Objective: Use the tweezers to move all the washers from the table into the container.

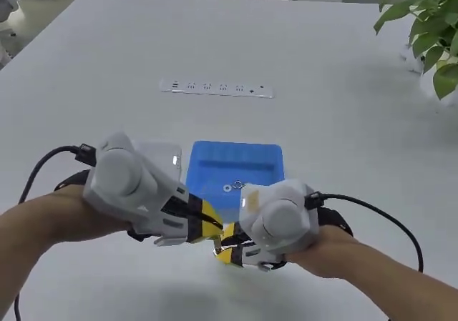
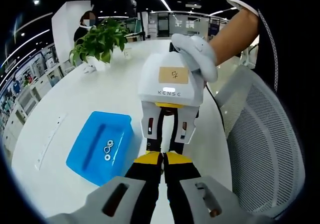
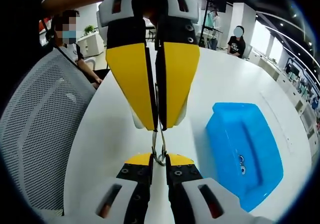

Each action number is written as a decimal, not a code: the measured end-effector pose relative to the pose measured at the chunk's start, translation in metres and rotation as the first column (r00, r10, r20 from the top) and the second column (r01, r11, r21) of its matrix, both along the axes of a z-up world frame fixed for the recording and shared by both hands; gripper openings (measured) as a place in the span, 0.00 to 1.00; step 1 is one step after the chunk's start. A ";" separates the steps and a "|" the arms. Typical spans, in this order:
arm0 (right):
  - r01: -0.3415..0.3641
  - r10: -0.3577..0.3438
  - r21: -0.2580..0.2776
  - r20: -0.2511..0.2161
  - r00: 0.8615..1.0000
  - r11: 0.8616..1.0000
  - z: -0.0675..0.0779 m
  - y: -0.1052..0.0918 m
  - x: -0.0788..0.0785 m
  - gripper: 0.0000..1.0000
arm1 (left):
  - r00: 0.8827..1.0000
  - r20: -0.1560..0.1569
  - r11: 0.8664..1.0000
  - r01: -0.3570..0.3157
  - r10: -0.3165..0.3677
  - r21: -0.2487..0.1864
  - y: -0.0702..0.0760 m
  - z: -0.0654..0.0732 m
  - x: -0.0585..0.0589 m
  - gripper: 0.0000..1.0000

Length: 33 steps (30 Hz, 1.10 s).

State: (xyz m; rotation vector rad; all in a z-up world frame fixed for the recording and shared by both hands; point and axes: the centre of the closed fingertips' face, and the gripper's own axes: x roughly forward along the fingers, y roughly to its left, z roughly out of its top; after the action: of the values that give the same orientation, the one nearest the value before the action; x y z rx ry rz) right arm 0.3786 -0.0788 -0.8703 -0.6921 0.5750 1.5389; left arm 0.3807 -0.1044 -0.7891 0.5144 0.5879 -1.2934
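Your right gripper [image 3: 160,160] sits nearest, low in front of you, its jaws drawn almost together with a slim gap between the yellow tips. Facing it tip to tip is your left gripper [image 3: 159,126], its broad yellow jaws closed on the tweezers [image 3: 154,140], whose two thin metal arms run out of that grip and narrow down toward the right gripper. Their far end, a small rounded metal shape, lies right at the right jaws' tips. You cannot tell from these views whether the right jaws pinch it, or whether that rounded shape is a washer.

Both grippers hover over the white table [image 1: 322,85], just in front of the near edge of the blue container [image 1: 236,153]. A few washers [image 1: 232,187] lie together on the container's floor, toward its near side.

Farther back on the table a white power strip [image 1: 216,88] lies flat, well apart from the container. Leaves of a green plant [image 1: 429,28] hang in at the far right corner. Behind the grippers, on your side, stands a grey mesh chair [image 3: 45,119].
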 end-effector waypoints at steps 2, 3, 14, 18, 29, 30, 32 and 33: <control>0.001 -0.001 0.000 -0.001 1.000 1.000 0.000 0.000 0.000 0.12 | 1.000 0.000 1.000 0.002 -0.002 0.002 0.000 0.000 0.000 0.06; 0.001 -0.001 0.000 -0.002 1.000 1.000 -0.001 0.000 0.000 0.12 | 1.000 -0.001 1.000 0.001 -0.001 0.001 0.000 0.000 0.000 0.06; 0.009 -0.009 -0.003 -0.014 1.000 1.000 -0.001 -0.001 0.000 0.10 | 1.000 0.004 1.000 -0.002 0.002 -0.002 -0.002 0.000 0.002 0.06; 0.010 -0.010 -0.004 -0.015 1.000 1.000 0.000 -0.001 0.000 0.10 | 1.000 0.004 1.000 -0.002 0.002 0.002 -0.001 0.000 0.002 0.06; -0.001 0.001 -0.001 -0.005 1.000 1.000 0.005 0.001 -0.001 0.10 | 1.000 0.017 1.000 0.000 0.000 0.002 -0.001 0.006 0.001 0.06; -0.003 0.003 -0.001 -0.001 1.000 1.000 0.006 0.001 -0.001 0.10 | 1.000 0.020 1.000 0.000 0.000 0.003 -0.001 0.007 0.002 0.06; -0.005 0.005 0.000 0.002 1.000 1.000 0.009 0.002 -0.001 0.10 | 1.000 0.023 1.000 -0.001 0.001 -0.001 0.000 0.010 0.002 0.06; -0.007 0.007 0.001 0.005 1.000 1.000 0.011 0.002 -0.001 0.10 | 1.000 0.025 1.000 -0.001 0.001 -0.002 0.000 0.011 0.002 0.06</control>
State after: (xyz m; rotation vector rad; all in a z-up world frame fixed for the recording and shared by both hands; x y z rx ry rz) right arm 0.3779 -0.0770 -0.8597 -0.6982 0.5687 1.5428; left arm 0.3823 -0.1046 -0.7780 0.5275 0.5666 -1.2846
